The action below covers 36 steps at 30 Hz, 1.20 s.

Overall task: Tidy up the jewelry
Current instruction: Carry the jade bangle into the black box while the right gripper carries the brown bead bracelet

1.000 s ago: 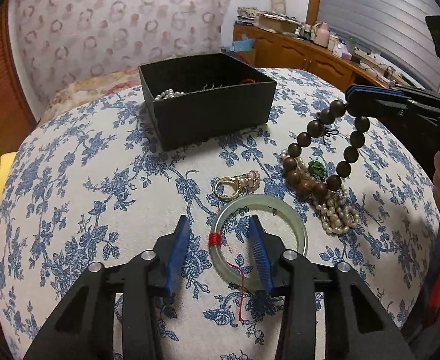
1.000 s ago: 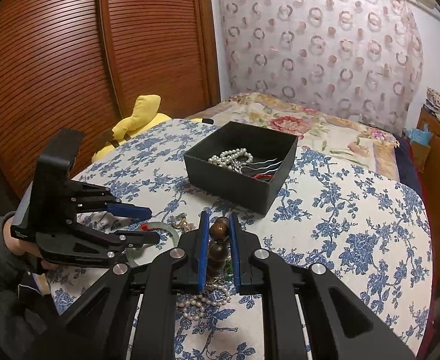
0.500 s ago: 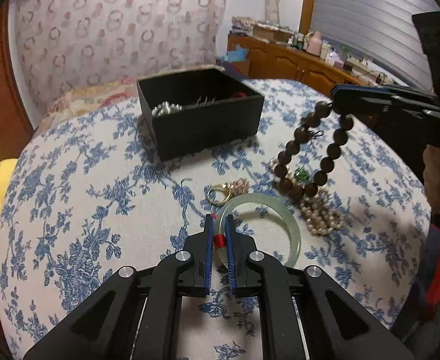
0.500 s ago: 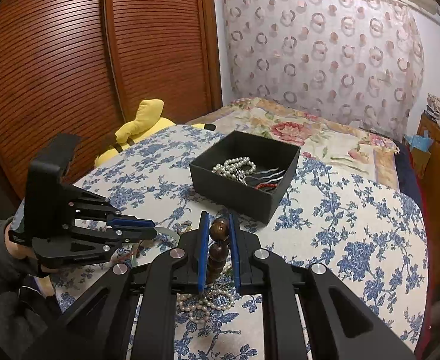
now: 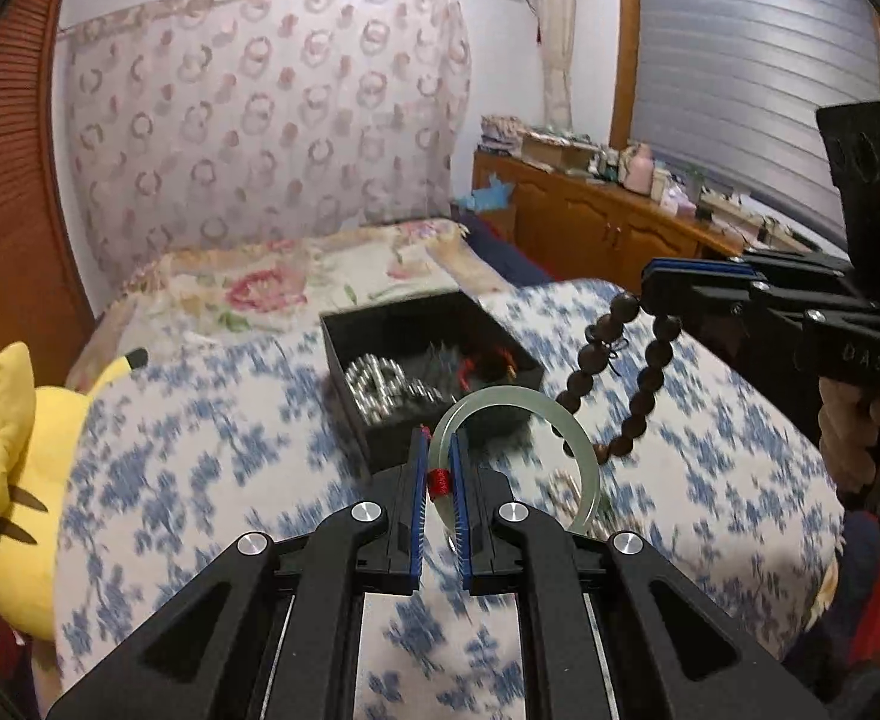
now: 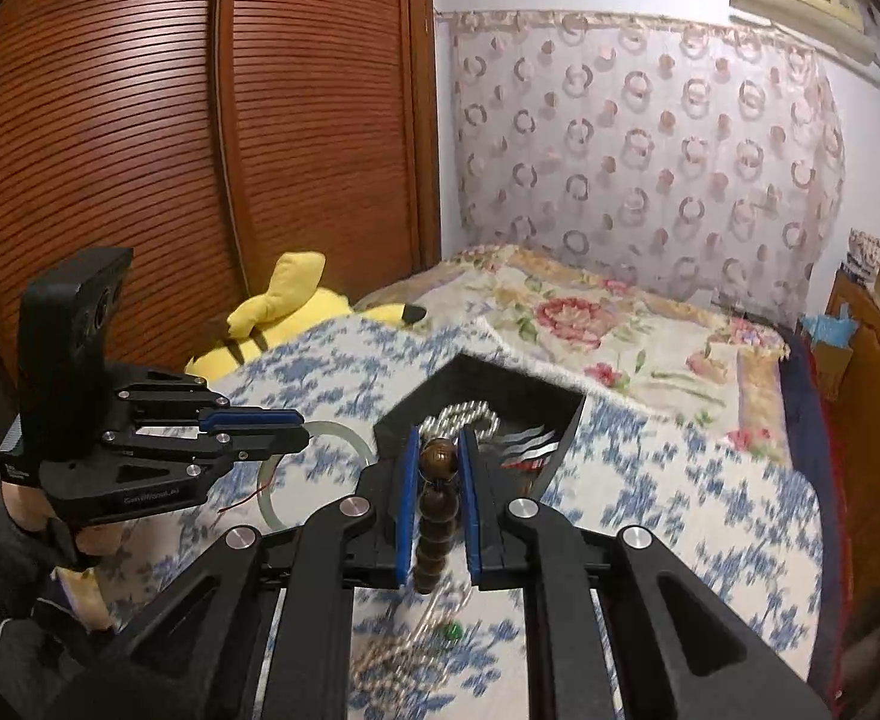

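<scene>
Both pieces have just left the cloth: the left gripper pinches the pale green jade bangle, the right gripper the dark wooden bead bracelet, ready for the black box.

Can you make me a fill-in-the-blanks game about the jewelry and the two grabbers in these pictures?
1. The left gripper is shut on a pale ____ bangle.
2. The right gripper is pinching a string of dark ____ beads.
3. A strand of pearls lies inside the open black ____.
4. The soft toy beside the flowered cloth is coloured ____.

Missing words: green; brown; box; yellow
</scene>
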{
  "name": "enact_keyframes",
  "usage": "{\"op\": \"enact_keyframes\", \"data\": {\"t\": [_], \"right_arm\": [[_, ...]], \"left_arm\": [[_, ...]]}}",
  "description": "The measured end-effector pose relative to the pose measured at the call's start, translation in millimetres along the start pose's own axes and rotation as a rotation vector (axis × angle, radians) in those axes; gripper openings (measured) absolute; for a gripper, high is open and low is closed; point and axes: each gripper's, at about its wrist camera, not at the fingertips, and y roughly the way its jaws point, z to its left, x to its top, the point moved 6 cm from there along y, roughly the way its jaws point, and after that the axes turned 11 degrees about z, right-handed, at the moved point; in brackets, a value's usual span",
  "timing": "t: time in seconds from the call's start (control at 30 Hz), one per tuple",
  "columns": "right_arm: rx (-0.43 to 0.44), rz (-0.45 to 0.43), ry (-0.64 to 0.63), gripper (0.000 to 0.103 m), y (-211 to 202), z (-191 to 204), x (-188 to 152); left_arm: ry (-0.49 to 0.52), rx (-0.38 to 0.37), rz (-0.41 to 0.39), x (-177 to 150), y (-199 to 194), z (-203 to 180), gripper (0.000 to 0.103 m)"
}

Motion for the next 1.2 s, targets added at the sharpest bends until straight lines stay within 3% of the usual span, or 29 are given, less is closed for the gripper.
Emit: {"op": "enact_keyframes", "data": {"t": [0.47,0.9,1.2], "right_arm": [[-0.065,-0.015,0.003,0.015,30,-25,52],[-0.077,0.043,0.049,0.015,76,-45,56],[-0.079,0.066,0.072,0.015,98,-50,57]], "left_arm": [[-0.036,0.063,0.015,49,42,27,0.007],[-0.093,0.049,0.085,61,95,41,0.007],[-0.108,0.043,0.102,65,109,47,0.008]]}}
